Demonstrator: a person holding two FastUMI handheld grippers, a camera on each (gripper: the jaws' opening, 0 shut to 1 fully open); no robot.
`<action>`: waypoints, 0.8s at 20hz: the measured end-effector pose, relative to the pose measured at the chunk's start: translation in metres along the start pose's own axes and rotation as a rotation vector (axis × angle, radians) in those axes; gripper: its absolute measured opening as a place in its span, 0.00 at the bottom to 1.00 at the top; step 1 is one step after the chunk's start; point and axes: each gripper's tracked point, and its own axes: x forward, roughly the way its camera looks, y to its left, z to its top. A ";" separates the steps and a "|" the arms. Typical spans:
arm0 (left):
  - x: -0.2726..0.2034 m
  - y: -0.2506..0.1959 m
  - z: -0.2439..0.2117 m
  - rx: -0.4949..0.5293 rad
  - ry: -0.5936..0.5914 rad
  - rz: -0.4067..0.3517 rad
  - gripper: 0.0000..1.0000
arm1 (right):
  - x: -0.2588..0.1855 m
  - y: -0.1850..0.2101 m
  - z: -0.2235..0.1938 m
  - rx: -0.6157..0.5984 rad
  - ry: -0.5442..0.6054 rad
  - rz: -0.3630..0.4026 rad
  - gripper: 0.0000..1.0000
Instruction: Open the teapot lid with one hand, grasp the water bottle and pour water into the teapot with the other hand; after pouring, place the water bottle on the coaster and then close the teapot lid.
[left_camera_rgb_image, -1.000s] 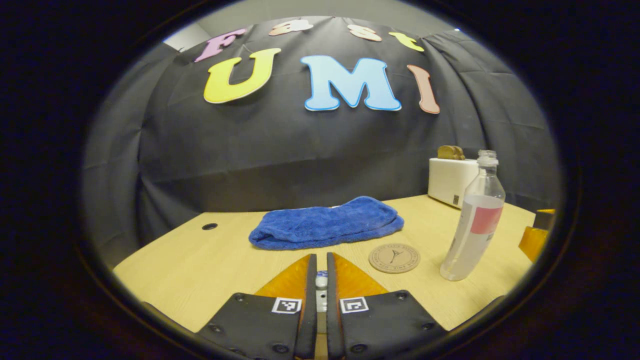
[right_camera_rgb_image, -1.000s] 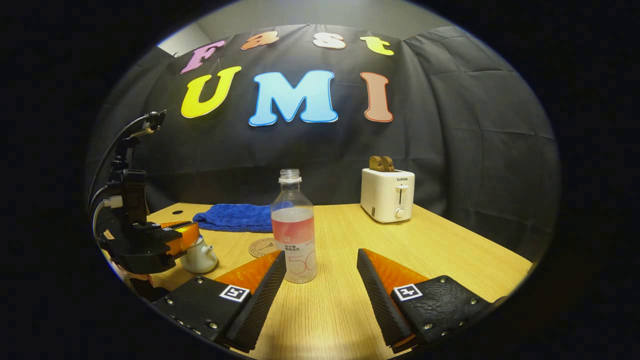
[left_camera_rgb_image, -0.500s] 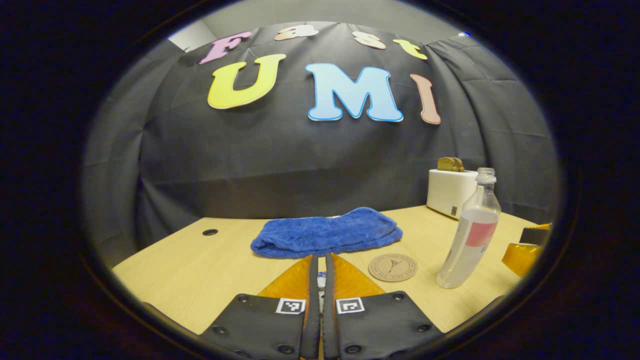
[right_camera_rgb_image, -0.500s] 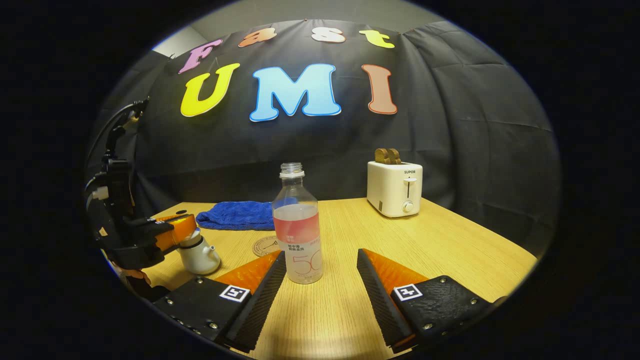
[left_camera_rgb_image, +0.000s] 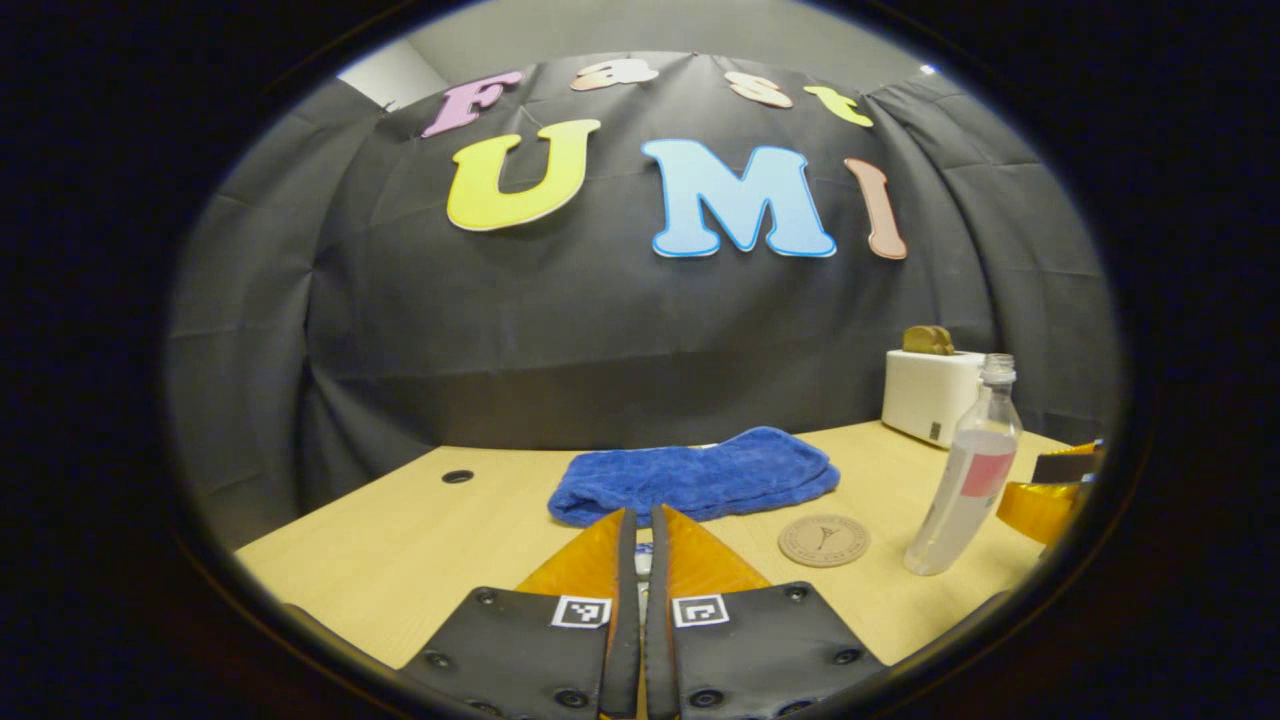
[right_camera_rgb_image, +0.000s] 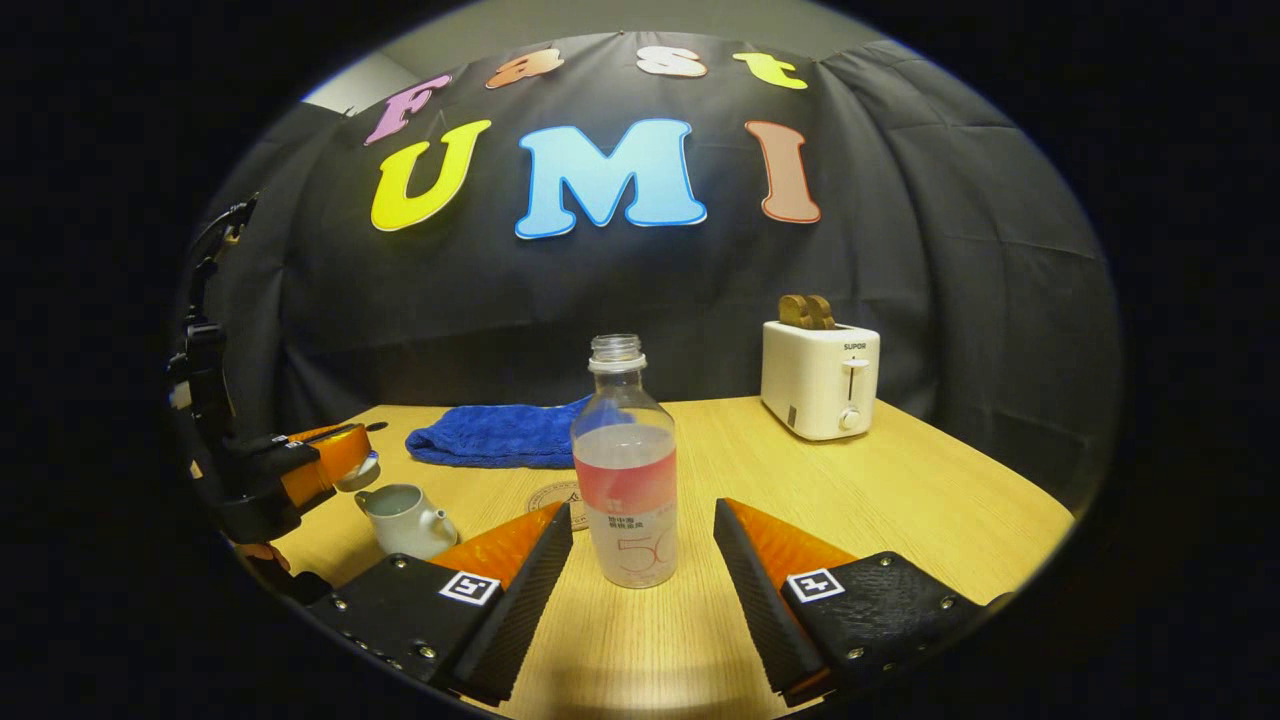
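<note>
Since one second ago, the left gripper (right_camera_rgb_image: 335, 468) has risen away from the teapot (right_camera_rgb_image: 402, 518) and carries the teapot lid (right_camera_rgb_image: 357, 470) with it, so the pot now stands open on the surface (right_camera_rgb_image: 860, 500). In the right gripper view this gripper hangs a little above and to the left of the teapot, and the lid sits between its jaws, clear of the pot's rim. In the left gripper view the left gripper (left_camera_rgb_image: 638, 560) has its jaws almost pressed together, with only a thin slot between them where a small piece of the lid (left_camera_rgb_image: 643, 565) can be seen.

The right gripper (right_camera_rgb_image: 640, 545) has its jaws spread wide, one on each side of the water bottle (right_camera_rgb_image: 625, 470), and neither jaw touches it. The bottle stands upright without a cap, and it is partly filled. The round coaster (right_camera_rgb_image: 562, 497) lies just behind the bottle, partly hidden by it; in the left gripper view the coaster (left_camera_rgb_image: 824, 540) lies just beside the bottle (left_camera_rgb_image: 968, 470). A blue towel (right_camera_rgb_image: 500, 435) lies folded farther back, and a white toaster (right_camera_rgb_image: 820, 378) with bread in it stands at the far right.
</note>
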 end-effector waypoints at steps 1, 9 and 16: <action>-0.001 0.006 -0.001 -0.001 0.000 0.011 0.08 | 0.004 0.001 -0.001 -0.001 0.011 0.008 0.89; -0.004 0.026 -0.010 -0.026 0.020 0.046 0.08 | 0.042 0.005 -0.004 -0.031 0.078 0.033 0.89; -0.004 0.029 -0.014 -0.030 0.030 0.054 0.08 | 0.047 0.006 -0.009 -0.055 0.098 0.041 0.76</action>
